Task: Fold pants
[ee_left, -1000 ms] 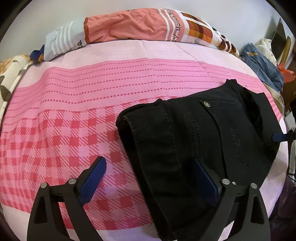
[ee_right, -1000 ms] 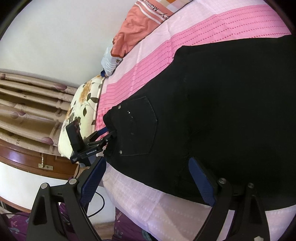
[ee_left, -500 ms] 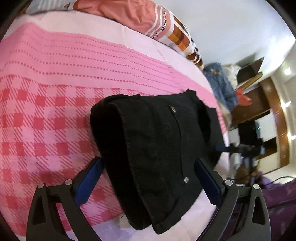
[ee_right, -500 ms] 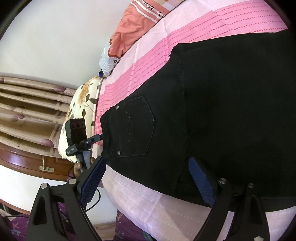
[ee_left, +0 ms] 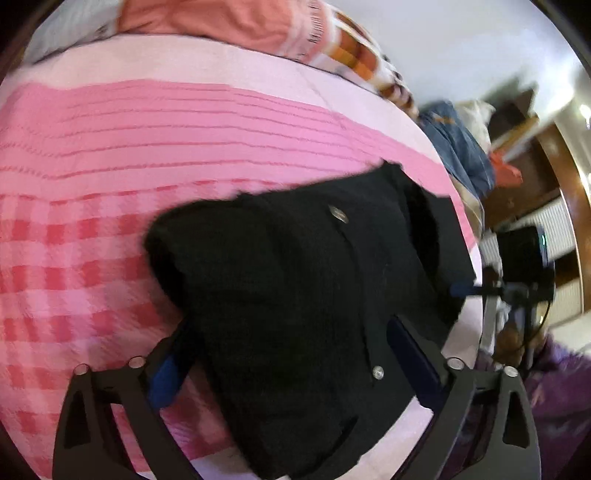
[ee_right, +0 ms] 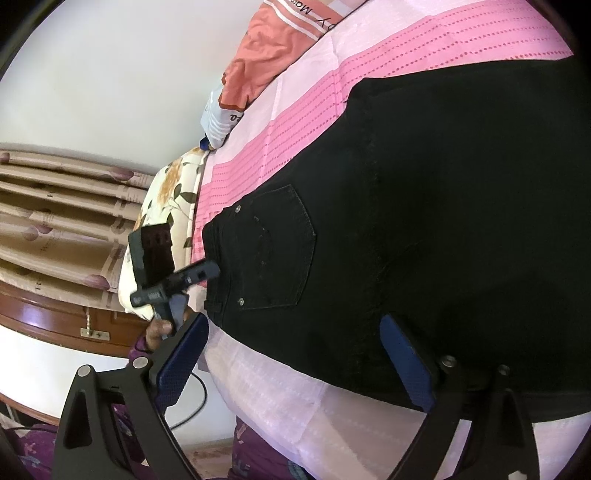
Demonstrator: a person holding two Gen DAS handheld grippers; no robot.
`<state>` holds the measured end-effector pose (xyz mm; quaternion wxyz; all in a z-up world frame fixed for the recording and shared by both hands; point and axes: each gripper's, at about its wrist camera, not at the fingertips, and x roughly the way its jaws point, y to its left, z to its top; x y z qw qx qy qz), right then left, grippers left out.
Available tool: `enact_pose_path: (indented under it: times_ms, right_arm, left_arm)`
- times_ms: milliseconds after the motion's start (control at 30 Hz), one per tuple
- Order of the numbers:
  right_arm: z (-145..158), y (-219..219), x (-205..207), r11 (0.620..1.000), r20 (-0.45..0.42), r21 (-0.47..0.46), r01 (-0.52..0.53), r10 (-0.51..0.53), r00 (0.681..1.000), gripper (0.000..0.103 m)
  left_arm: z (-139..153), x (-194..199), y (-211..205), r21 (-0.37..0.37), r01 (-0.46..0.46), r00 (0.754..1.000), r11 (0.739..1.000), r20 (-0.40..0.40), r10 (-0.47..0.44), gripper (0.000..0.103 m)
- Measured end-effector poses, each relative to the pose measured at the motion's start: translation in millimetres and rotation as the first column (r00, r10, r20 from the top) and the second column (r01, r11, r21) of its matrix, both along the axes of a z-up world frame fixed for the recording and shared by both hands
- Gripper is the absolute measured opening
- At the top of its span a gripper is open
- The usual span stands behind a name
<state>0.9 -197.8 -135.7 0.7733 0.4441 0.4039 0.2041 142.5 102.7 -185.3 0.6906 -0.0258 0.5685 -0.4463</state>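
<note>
1. Left wrist view, blurry: black pants (ee_left: 295,295) lie folded in a thick stack on the pink bedsheet (ee_left: 92,147), near its front-right edge.
2. Same view: left gripper (ee_left: 291,354) has its jaws spread wide, straddling the near part of the stack; left blue pad sits at the stack's left edge, right pad over the fabric. Not clamped on anything; contact w/ cloth can't be told thru the blur.
3. Same view: two metal rivets (ee_left: 377,372) show on the top layer. Orange/striped pillow (ee_left: 221,22) at the bed's far edge; blue garment (ee_left: 458,147) beyond the right side.
4. Same view: right gripper (ee_left: 461,288) seen at the right, blue tip touching or just beside the pants' right edge; can't tell which.
5. Right wrist view, sharp: pants (ee_right: 424,221) fill the middle & right, back pocket (ee_right: 273,251) facing up, waist end toward the left bed edge.
6. Same view: right gripper (ee_right: 291,363) jaws wide apart, nothing between them; right pad over the pants' near edge, left pad past the bed corner.
7. Same view: left gripper (ee_right: 210,269) seen from afar, tip at the waist end; jaw state not readable from here. Floral cushion (ee_right: 166,199) & beige curtain (ee_right: 55,221) behind it.
</note>
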Motion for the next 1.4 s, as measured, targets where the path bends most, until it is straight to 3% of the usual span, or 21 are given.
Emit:
enact_pose_path:
  times_ms: [100, 133, 167, 233, 367, 533, 833, 1133, 1400]
  right_arm:
    - [-2.1, 0.0, 0.9, 1.000, -0.005, 0.009, 0.003, -0.003, 1.000, 0.094]
    - [-2.2, 0.0, 1.0, 1.000, -0.003, 0.007, 0.002, -0.002, 1.000, 0.094]
    - [-2.4, 0.3, 0.7, 1.000, -0.001, 0.006, 0.000, 0.000, 1.000, 0.094]
    - [-3.5, 0.2, -0.3, 1.000, 0.003, 0.006, 0.000, 0.000, 1.000, 0.094]
    - [-6.4, -0.1, -0.7, 1.000, -0.002, 0.018, 0.011, -0.011, 1.000, 0.094]
    - [-6.0, 2.6, -2.3, 1.000, 0.000, 0.020, 0.017, -0.017, 1.000, 0.095]
    - [-3.0, 3.0, -1.2, 1.000, 0.025, 0.030, 0.007, -0.008, 1.000, 0.096]
    - [20.5, 23.8, 5.4, 0.995, 0.152, 0.033, -0.097, 0.091, 0.984, 0.096]
    - [39.8, 56.9, 21.2, 0.973, 0.263, 0.042, -0.227, 0.208, 0.942, 0.096]
  left_arm:
    - [0.7, -2.8, -0.3, 0.009, -0.001, 0.999, 1.000, 0.039, 0.001, 0.072]
    - [0.0, -0.2, 2.8, 0.015, -0.020, 0.999, 1.000, 0.039, 0.020, 0.047]
    - [-2.1, 4.7, 9.7, 0.016, -0.057, 0.998, 0.998, 0.025, 0.056, 0.040]
    - [-6.2, 8.2, 17.9, -0.015, -0.079, 0.997, 0.997, -0.018, 0.078, 0.037]
    - [-4.6, 5.8, 15.0, -0.003, -0.095, 0.995, 0.995, -0.017, 0.095, 0.035]
    - [-1.9, 4.6, 22.8, -0.077, -0.170, 0.983, 0.982, -0.080, 0.164, 0.030]
    - [28.9, -14.1, 15.8, -0.154, -0.209, 0.977, 0.966, -0.076, 0.199, 0.026]
    - [61.7, -26.3, -13.4, -0.137, -0.226, 0.971, 0.964, -0.114, 0.212, 0.025]
    - [87.1, -49.1, -74.9, -0.111, -0.213, 0.967, 0.971, -0.166, 0.193, 0.025]
